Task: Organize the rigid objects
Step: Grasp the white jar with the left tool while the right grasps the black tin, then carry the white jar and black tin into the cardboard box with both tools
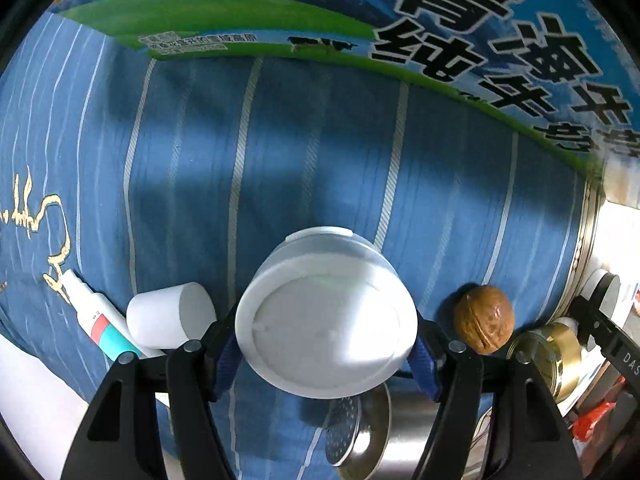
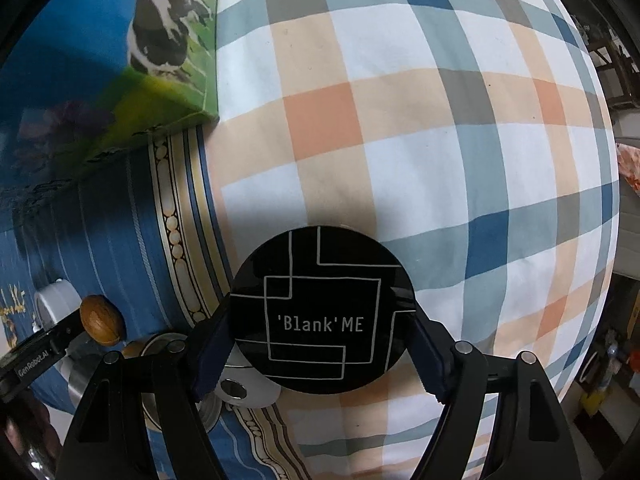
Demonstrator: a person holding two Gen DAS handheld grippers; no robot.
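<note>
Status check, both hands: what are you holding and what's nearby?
Left hand-held gripper shut on white jar. Right hand-held gripper shut on black compact. Walnut and white cap beside the jar, milk box ahead.

The round white plastic jar (image 1: 326,332) looks smooth and matt, its lid faintly translucent, and the small white plastic cylinder (image 1: 170,316) beside it has the same dull finish. The brown walnut (image 1: 484,319) has a rough, wrinkled shell. The perforated steel strainer (image 1: 344,432) and gold-toned metal tin (image 1: 556,356) shine. The blue striped cloth (image 1: 280,152) is woven and matt, like the checked cotton sheet (image 2: 420,120). The black round compact (image 2: 322,312) is glossy plastic, and the printed cardboard milk carton (image 1: 500,32) has a slight sheen.
</note>
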